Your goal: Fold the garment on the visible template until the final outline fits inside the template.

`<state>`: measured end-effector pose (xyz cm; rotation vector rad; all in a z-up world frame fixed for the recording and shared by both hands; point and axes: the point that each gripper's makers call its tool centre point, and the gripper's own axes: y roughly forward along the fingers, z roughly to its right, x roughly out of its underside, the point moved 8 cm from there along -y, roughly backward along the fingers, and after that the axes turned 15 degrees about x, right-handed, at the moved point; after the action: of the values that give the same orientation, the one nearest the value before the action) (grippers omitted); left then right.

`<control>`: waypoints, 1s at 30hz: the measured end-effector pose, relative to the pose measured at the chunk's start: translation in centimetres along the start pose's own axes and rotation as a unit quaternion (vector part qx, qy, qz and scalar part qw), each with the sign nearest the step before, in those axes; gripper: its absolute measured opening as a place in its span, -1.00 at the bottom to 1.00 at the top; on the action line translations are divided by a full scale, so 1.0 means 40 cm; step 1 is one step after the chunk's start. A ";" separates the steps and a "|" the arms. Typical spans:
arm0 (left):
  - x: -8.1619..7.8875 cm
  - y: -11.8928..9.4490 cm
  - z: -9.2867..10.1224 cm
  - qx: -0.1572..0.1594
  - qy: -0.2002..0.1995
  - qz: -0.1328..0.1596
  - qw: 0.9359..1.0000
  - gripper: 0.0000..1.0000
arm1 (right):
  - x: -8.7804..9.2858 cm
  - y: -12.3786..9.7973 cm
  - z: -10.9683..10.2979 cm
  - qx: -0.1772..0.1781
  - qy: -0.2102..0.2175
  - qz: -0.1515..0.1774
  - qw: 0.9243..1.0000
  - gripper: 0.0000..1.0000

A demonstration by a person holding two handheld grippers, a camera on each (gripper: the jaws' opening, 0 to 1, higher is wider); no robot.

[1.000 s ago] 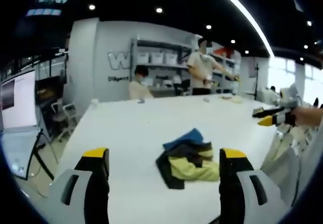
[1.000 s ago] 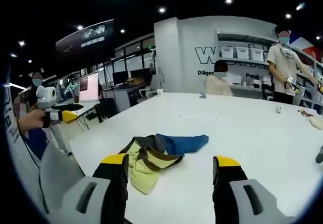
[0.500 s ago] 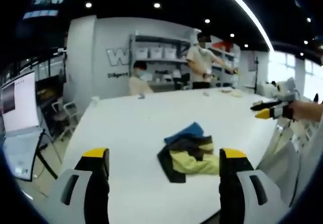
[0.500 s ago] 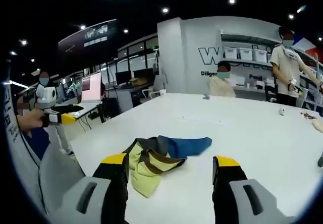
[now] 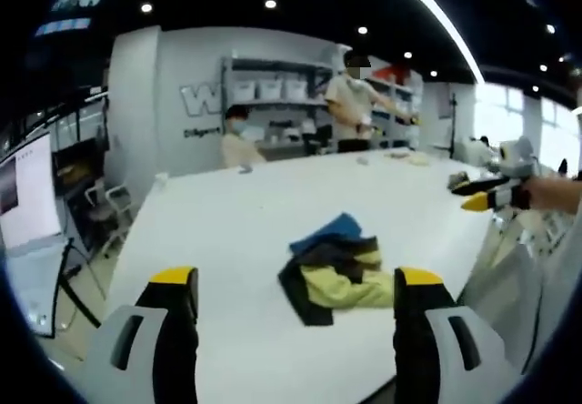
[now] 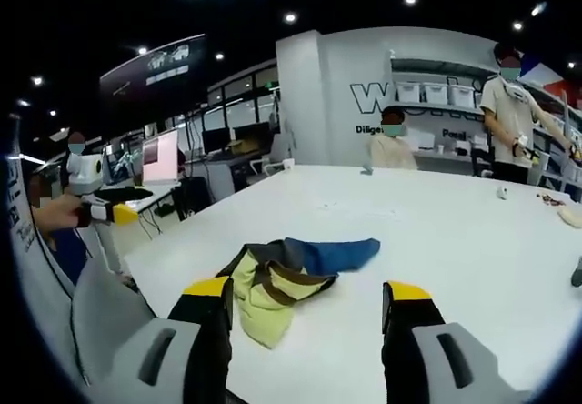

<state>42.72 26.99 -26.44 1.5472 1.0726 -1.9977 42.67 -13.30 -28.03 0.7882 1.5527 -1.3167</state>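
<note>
Left gripper (image 5: pixel 288 331): 2 black fingers (image 5: pixel 173 340) with yellow caps at the tips, grey moulded shells with slot openings outboard of each. Right gripper (image 6: pixel 307 345): same build, 2 black fingers (image 6: pixel 406 349), yellow tips, grey slotted housings. Beside the fingers, the person's light grey sleeve (image 6: pixel 95 318).
</note>
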 end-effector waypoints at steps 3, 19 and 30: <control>0.003 0.010 0.007 0.008 0.004 -0.002 1.000 0.64 | -0.004 -0.022 0.001 0.001 -0.006 0.003 1.000 0.28; 0.018 0.021 0.009 0.048 0.014 -0.007 0.999 0.58 | -0.021 -0.088 0.023 0.045 -0.029 0.004 0.999 0.25; 0.068 0.054 -0.037 0.015 0.005 -0.067 0.998 0.42 | -0.063 -0.013 0.080 0.029 -0.072 -0.008 0.997 0.19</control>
<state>44.33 27.15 -29.84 1.5393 1.1849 -2.1038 43.89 -16.30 -25.50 0.7024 1.4155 -1.4034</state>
